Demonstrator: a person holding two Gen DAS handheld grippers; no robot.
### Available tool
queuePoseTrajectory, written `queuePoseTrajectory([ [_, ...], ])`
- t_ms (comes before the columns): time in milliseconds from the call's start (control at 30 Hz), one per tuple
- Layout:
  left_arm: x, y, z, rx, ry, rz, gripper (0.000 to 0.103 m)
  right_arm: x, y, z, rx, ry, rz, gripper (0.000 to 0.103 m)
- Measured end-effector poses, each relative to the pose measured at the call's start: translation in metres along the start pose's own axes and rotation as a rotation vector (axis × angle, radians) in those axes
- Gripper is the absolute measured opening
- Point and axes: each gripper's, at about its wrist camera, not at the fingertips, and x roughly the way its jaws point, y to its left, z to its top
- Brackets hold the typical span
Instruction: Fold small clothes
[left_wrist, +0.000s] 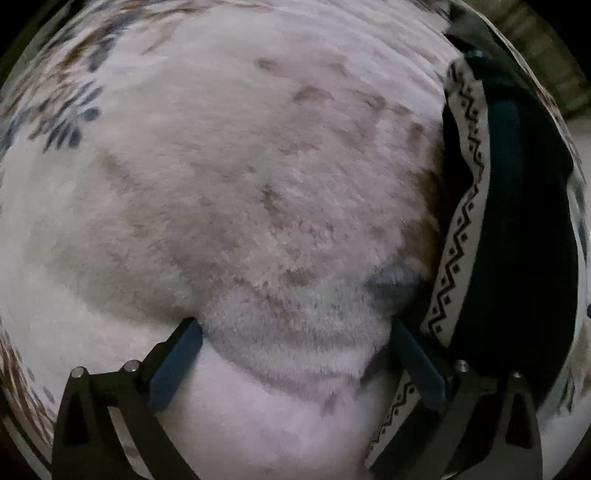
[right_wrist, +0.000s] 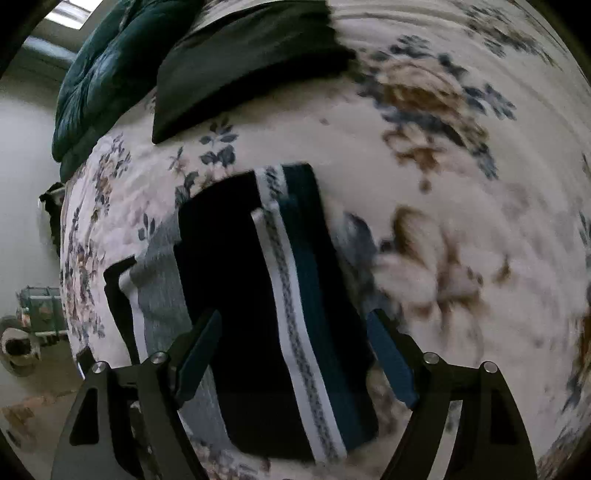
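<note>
Two tools, both spread open and gripping nothing. Right tool (right_wrist: 295, 354) hangs over the folded garment (right_wrist: 236, 295), dark with a white patterned band and teal strip, lying flat on the bed (right_wrist: 424, 177) beside a grey piece (right_wrist: 159, 284) near the bed's edge. Fingers straddle its width, probably lined up for the next fold or a lift. Left tool (left_wrist: 295, 354) sits just beside the same garment (left_wrist: 517, 221), over bare fleece, likely parked clear. Another dark folded item (right_wrist: 240, 62) lies further up the bed, well apart.
</note>
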Motion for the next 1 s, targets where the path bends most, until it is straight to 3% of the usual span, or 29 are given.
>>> queuePoseTrajectory([
  [67,0.001,-0.002,-0.001,-0.039,-0.023,0.016,0.103,0.009,0.005,0.014,-0.013,-0.006,-0.002,0.083],
  [133,0.0,-0.005,0.006,-0.042,0.024,0.025,0.102,0.012,0.006,0.025,-0.012,-0.019,-0.004,0.083],
  [167,-0.005,-0.006,0.011,-0.053,0.039,0.025,0.096,0.014,0.007,0.031,-0.017,-0.026,0.001,0.083],
  [333,-0.068,-0.022,0.046,-0.05,-0.139,-0.137,0.091,0.04,0.009,0.059,-0.067,-0.025,-0.017,0.082],
  [367,-0.07,-0.033,0.062,-0.026,-0.149,-0.189,0.091,0.048,0.01,0.062,-0.077,-0.011,-0.004,0.077],
  [433,-0.059,-0.048,0.088,0.015,-0.127,-0.217,0.091,0.058,0.015,0.063,-0.103,0.011,0.031,0.045],
  [467,-0.047,-0.061,0.103,0.053,-0.11,-0.218,0.08,0.06,0.019,0.062,-0.129,0.005,0.031,0.014],
  [500,-0.04,-0.069,0.113,0.073,-0.102,-0.221,0.065,0.056,0.025,0.059,-0.164,-0.034,0.002,0.01],
  [533,-0.035,-0.077,0.119,0.093,-0.088,-0.245,0.019,0.052,0.028,0.056,-0.178,-0.061,-0.002,0.009],
  [567,-0.036,-0.081,0.12,0.107,-0.073,-0.267,0.014,0.045,0.032,0.053,-0.191,-0.097,-0.008,0.008],
  [667,-0.054,-0.1,0.126,0.174,-0.132,-0.233,0.013,0.024,0.038,0.049,-0.203,-0.166,-0.025,0.007],
  [767,-0.071,-0.099,0.127,0.169,-0.151,-0.265,0.013,0.001,0.036,0.051,-0.178,-0.224,-0.018,0.006],
  [900,-0.056,-0.084,0.143,0.077,-0.104,-0.347,0.012,-0.018,0.033,0.068,-0.14,-0.283,-0.025,0.004],
  [1000,-0.024,-0.078,0.164,-0.011,-0.032,-0.376,0.011,0.002,0.026,0.092,-0.119,-0.263,-0.098,0.004],
])
